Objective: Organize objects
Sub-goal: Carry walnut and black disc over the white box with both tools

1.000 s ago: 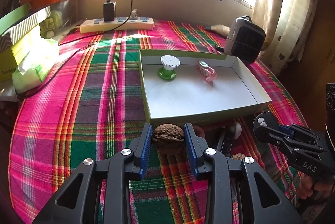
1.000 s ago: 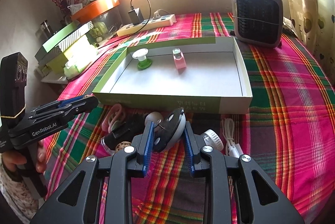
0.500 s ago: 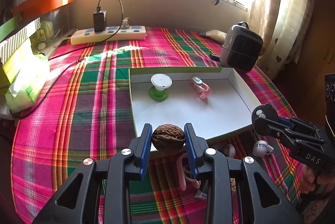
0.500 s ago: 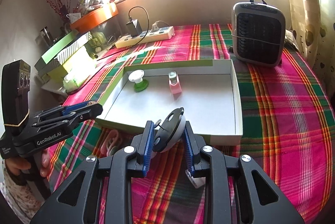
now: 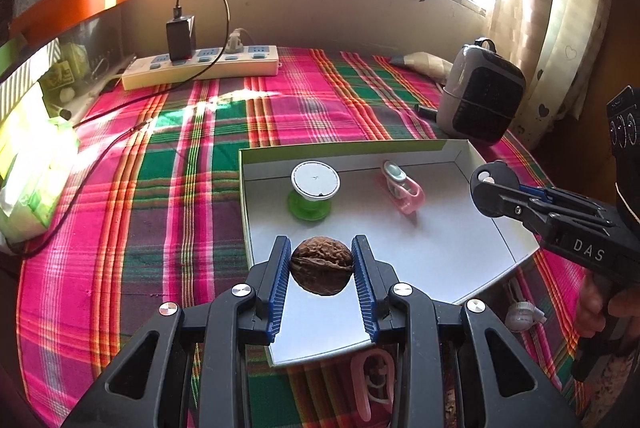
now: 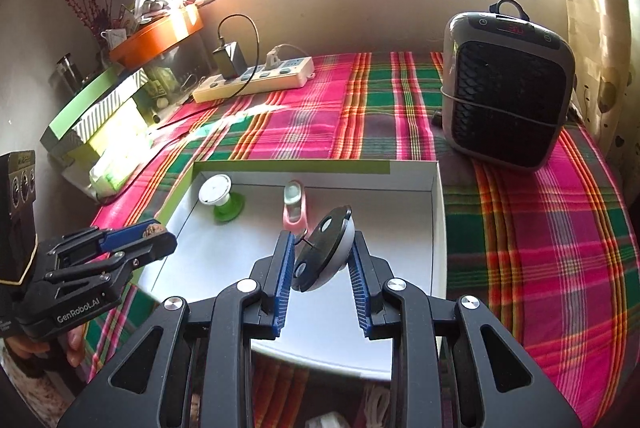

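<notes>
A brown walnut (image 5: pixel 322 270) is clamped between the blue pads of my left gripper (image 5: pixel 322 268), which hangs over the near part of the shallow white box (image 5: pixel 460 248). My right gripper (image 6: pixel 322 260) is shut on a round black-and-white disc-shaped piece (image 6: pixel 324 254), held above the same box (image 6: pixel 248 268). Inside the box stand a green-based white-topped spool (image 5: pixel 314 190) and a pink clip-like item (image 5: pixel 402 186). The right gripper (image 5: pixel 486 184) shows at the right of the left wrist view; the left gripper (image 6: pixel 154 231) shows at the left of the right wrist view.
A plaid cloth (image 5: pixel 160 188) covers the table. A small black heater (image 6: pixel 508 88) stands behind the box at the right. A power strip (image 5: pixel 200 68) with a charger lies at the back. Boxes and packets (image 6: pixel 104 124) pile at the left. Small loose items (image 5: pixel 372 380) lie in front of the box.
Both grippers have moved forward from the loose items in front of the box to above its floor, each still holding its object. The box contents have not moved.
</notes>
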Action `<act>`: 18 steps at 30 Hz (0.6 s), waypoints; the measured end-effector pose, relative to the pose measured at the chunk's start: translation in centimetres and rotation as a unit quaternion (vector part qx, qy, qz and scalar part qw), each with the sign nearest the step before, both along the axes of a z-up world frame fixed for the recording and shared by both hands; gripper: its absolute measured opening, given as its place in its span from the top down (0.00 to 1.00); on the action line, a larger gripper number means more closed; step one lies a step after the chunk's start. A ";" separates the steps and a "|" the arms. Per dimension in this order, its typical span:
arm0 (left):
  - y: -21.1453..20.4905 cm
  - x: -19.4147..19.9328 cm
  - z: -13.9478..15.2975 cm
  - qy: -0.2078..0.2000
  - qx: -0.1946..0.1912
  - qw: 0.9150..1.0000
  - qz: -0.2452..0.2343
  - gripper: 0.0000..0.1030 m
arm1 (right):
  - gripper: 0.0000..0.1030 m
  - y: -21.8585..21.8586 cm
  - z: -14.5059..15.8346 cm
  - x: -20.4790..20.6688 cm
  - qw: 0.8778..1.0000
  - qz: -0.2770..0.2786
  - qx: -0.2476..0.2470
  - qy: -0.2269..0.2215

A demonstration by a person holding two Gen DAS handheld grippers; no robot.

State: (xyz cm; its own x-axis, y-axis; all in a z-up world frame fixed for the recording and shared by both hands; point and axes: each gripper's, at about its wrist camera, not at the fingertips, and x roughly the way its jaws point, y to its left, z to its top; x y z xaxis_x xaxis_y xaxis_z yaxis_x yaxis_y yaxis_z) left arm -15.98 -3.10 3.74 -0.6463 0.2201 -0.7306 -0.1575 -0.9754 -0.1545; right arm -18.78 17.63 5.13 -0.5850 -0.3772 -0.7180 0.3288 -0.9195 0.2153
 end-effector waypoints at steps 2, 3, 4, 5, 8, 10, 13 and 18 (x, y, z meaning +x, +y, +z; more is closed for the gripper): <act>0.0 -0.6 -0.3 -0.005 -0.002 1.000 0.003 0.72 | 0.72 0.1 -0.4 -1.1 1.000 -0.006 0.006 -0.006; 0.1 -0.8 -0.4 -0.005 -0.004 1.000 0.002 0.72 | 0.72 0.1 -0.6 -1.5 1.000 -0.006 0.009 -0.009; 0.1 -1.0 -0.5 -0.006 -0.006 1.000 0.001 0.72 | 0.72 0.1 -0.9 -2.1 1.000 -0.010 0.012 -0.015; 0.2 -1.2 -0.7 -0.008 -0.007 1.000 0.003 0.72 | 0.72 0.1 -1.1 -2.5 1.000 -0.011 0.015 -0.018; 0.1 -1.7 -1.0 -0.013 -0.008 1.000 0.006 0.72 | 0.72 0.0 -1.7 -3.6 0.999 -0.009 0.021 -0.027; 0.2 -2.1 -1.1 -0.014 -0.012 1.000 0.004 0.72 | 0.72 -0.1 -2.1 -4.2 0.999 -0.009 0.023 -0.032; 0.4 -2.6 -1.3 -0.017 -0.015 1.000 0.003 0.72 | 0.72 -0.2 -2.5 -4.8 0.999 -0.009 0.026 -0.038; 0.6 -2.9 -1.4 -0.014 -0.024 1.000 0.004 0.72 | 0.72 -0.1 -2.9 -5.4 0.999 -0.010 0.029 -0.041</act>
